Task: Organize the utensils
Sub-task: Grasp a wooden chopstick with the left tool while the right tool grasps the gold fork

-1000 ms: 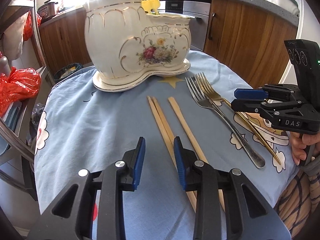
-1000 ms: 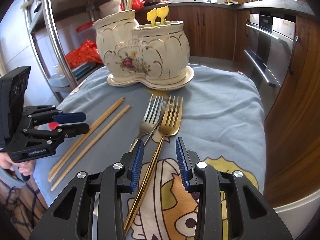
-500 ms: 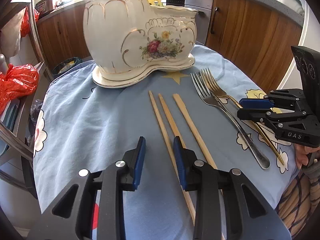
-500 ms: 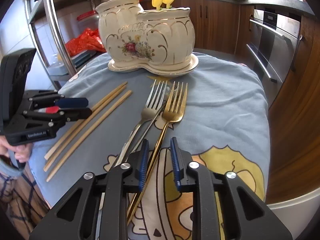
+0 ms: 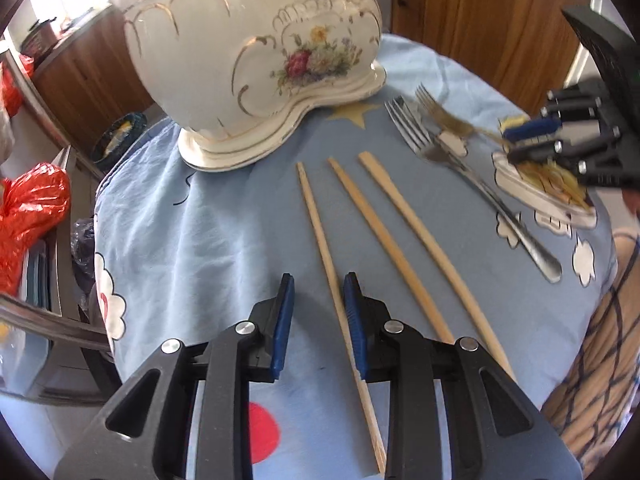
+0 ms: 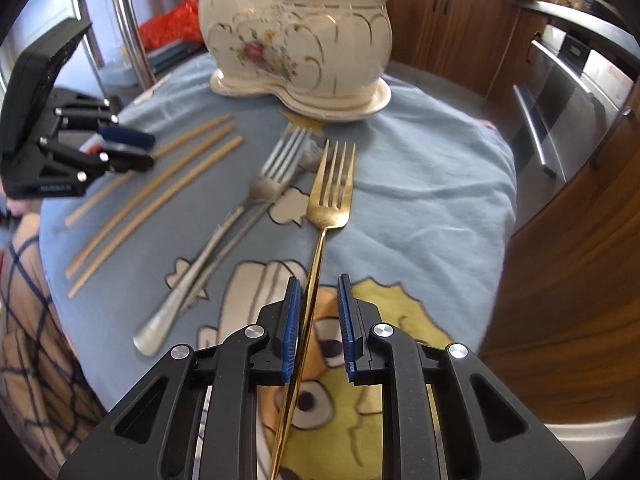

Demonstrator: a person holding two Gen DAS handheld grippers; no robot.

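Observation:
Three wooden chopsticks (image 5: 384,236) lie side by side on the blue cloth. The leftmost chopstick (image 5: 320,232) runs between the jaws of my left gripper (image 5: 318,284), near the right pad, with a gap on the other side. Those jaws are closing slightly. My right gripper (image 6: 319,284) straddles the handle of the gold fork (image 6: 332,196). The handle rests against the left pad, clear of the right one, and the jaws are closing. A silver fork (image 6: 236,216) lies left of the gold one. The cream floral ceramic holder (image 6: 304,40) stands at the far side.
The round table's blue cartoon cloth (image 5: 180,220) drops off at the edges. A metal rack with a red bag (image 5: 32,200) stands to the left, and wooden cabinets (image 5: 480,20) and an oven (image 6: 580,92) behind. A person's checked clothing (image 5: 592,360) is at the near edge.
Both grippers have tipped downward and come nearer the table. The right jaws narrowed around the gold fork's handle. The left gripper shifted so the leftmost chopstick now lies between its jaws.

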